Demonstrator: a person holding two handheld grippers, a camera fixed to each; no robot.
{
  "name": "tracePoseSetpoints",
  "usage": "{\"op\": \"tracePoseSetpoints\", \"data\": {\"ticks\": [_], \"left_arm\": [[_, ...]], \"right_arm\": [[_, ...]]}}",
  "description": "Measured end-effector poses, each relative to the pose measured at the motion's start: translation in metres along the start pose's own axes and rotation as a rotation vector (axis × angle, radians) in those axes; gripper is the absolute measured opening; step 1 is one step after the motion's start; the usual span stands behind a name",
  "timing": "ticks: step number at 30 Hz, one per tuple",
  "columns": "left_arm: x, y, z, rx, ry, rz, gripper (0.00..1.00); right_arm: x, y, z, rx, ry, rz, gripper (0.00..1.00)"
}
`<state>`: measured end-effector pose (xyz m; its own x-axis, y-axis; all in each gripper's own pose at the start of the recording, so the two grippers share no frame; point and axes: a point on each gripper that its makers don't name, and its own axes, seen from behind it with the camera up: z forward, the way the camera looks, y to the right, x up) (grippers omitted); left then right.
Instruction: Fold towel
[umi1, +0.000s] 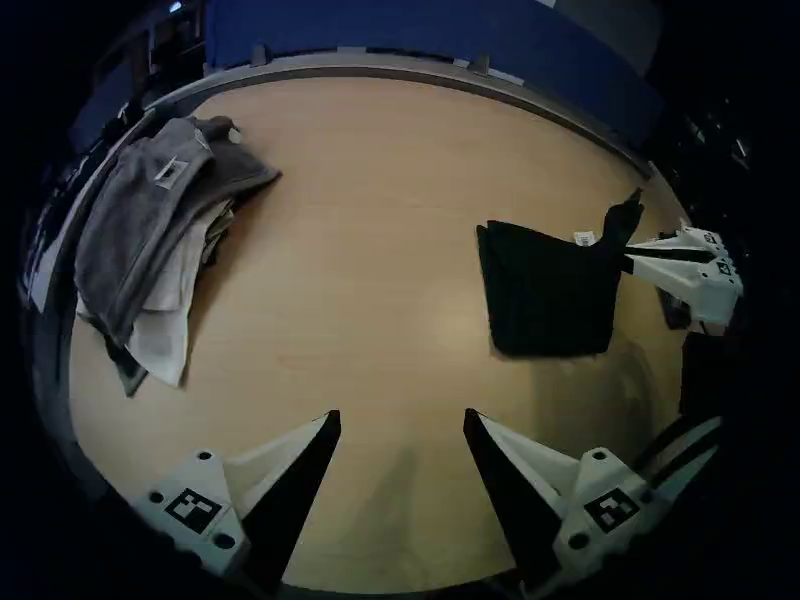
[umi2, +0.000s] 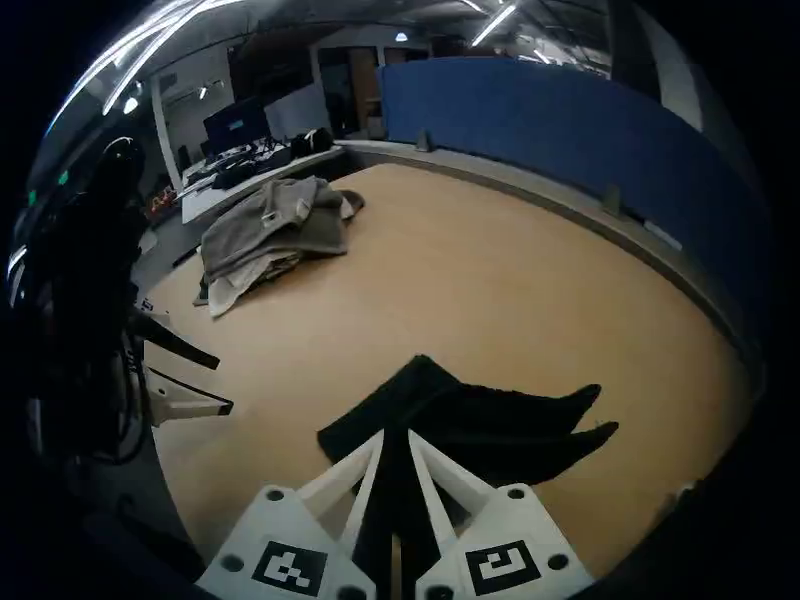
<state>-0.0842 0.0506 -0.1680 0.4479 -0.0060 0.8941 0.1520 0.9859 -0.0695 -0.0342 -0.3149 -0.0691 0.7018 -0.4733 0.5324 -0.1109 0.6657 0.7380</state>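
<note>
A black towel (umi1: 545, 290) lies folded on the wooden table (umi1: 400, 200), right of centre in the left gripper view. Its far right corner is lifted, pinched by my right gripper (umi1: 632, 258), which comes in from the right edge. In the right gripper view the black towel (umi2: 480, 420) spreads out just ahead, and my right gripper (umi2: 395, 442) is shut on its near edge, fingers almost together. My left gripper (umi1: 400, 420) stands open over bare wood, well short of the towel, with nothing between its fingers. It also appears as the left gripper (umi2: 195, 378) at the left, open.
A pile of grey and white towels (umi1: 160, 230) sits at the table's far left, the same towel pile (umi2: 275, 230) lying far back in the right gripper view. A blue partition (umi2: 560, 130) runs along the table's far edge. A person in dark clothing (umi2: 85, 300) stands at the left.
</note>
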Motion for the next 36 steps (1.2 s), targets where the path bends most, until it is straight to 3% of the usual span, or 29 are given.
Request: {"op": "tracePoseSetpoints", "data": {"ticks": [17,24,30,33,36], "left_arm": [[-0.009,-0.015,0.004,0.000,-0.004,-0.028,0.91],[-0.015,-0.017,0.007,-0.001,-0.012,-0.042,0.91],[-0.020,-0.019,0.011,-0.001,-0.016,-0.048,0.91],[-0.021,-0.019,0.012,-0.001,-0.017,-0.048,0.91],[-0.020,-0.020,0.012,-0.001,-0.016,-0.046,0.91]], "right_arm": [[-0.012,-0.044,0.040,0.094,-0.040,-0.054,0.02],[-0.044,-0.058,0.063,0.140,-0.109,-0.062,0.02],[-0.048,-0.060,0.069,0.152,-0.116,-0.041,0.03],[-0.047,-0.060,0.067,0.157,-0.107,-0.033,0.10],[-0.044,-0.061,0.062,0.164,-0.091,-0.026,0.33]]}}
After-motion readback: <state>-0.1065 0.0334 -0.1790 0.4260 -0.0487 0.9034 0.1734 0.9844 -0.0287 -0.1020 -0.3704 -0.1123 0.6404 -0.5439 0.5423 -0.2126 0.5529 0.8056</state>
